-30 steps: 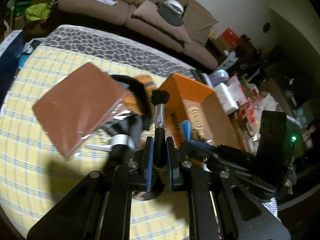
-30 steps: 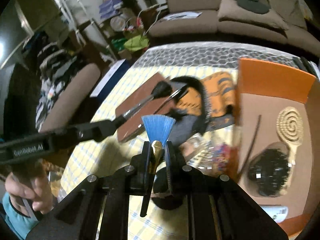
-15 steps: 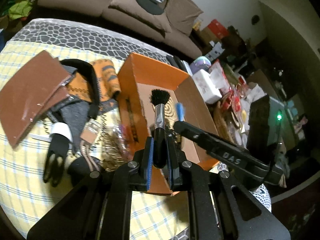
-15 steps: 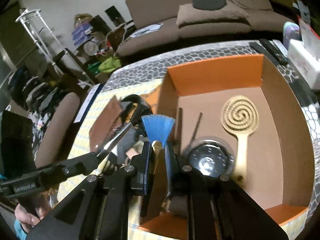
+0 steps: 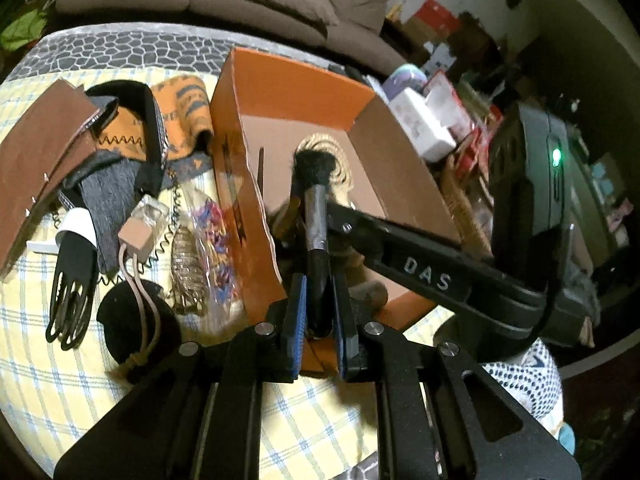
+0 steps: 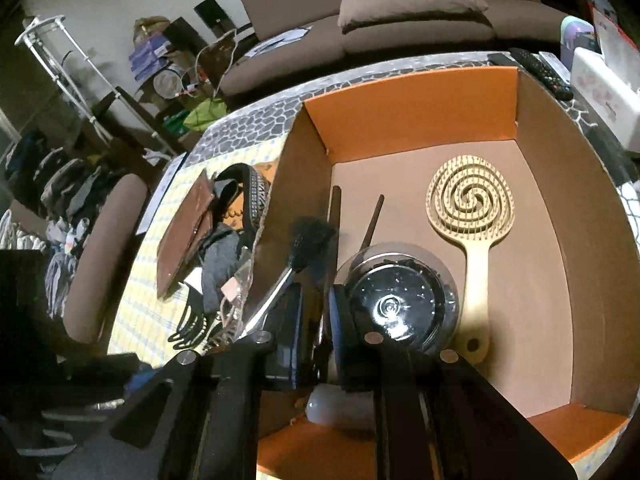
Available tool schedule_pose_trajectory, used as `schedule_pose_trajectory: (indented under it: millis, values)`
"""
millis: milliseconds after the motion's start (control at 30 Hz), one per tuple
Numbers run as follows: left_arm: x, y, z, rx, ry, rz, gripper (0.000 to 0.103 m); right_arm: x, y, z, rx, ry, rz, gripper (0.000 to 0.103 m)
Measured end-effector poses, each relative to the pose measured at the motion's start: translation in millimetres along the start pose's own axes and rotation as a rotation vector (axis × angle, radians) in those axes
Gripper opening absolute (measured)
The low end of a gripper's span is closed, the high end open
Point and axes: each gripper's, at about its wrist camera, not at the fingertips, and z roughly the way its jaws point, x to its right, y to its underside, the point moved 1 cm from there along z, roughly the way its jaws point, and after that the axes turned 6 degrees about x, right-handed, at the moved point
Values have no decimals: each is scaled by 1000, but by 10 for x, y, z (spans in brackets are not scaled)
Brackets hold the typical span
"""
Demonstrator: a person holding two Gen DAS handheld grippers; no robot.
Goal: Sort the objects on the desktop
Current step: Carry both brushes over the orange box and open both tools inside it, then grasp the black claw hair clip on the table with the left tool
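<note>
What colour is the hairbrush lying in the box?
Pale beige, with a spiral head: the hairbrush shows best in the right wrist view.

Lighting: dim room, warm overhead light; dark vignetted corners. Distortion: strong fisheye bending at edges. Glare: highlight on round glossy black lid (image 6: 394, 304); small green indicator lamp (image 5: 556, 157) glows. Blur: slight softness on background clutter. Shadows: fall on yellow checked tablecloth (image 5: 60, 364).

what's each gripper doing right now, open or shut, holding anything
Left gripper: shut on the black-bristled makeup brush.
Right gripper: shut on a thin dark handle; the blue brush head is not visible.
</note>
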Motion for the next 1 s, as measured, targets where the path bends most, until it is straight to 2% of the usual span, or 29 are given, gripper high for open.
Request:
schedule_pose_trajectory:
  millis: [167, 367, 433, 533, 700, 767, 933, 1000]
  values:
    - [51, 59, 7, -29, -5, 24, 12, -30, -5, 9, -1, -4, -12, 14]
    - [9, 51, -37, -36, 14, 6, 12, 5, -20, -15, 10, 11, 1, 14]
    - [-24, 30, -71, -27, 15, 0, 17, 26, -30, -42, 18, 19, 12, 14]
    - [-75, -2, -106, -16, 21, -15, 26, 55, -55, -92, 36, 23, 24, 20]
    - [-157, -31, -129, -18, 38, -48, 28, 16, -71, -106, 40, 26, 21, 23]
    - [-177, -61, -164, -9, 34, -49, 28, -1, -67, -107, 38, 24, 17, 26]
    - [-413, -169, -324, 41, -13, -81, 50, -83, -76, -105, 42, 22, -3, 42]
    - [-557, -200, -392, 55, -43, -100, 52, -134, -80, -97, 44, 20, -14, 49]
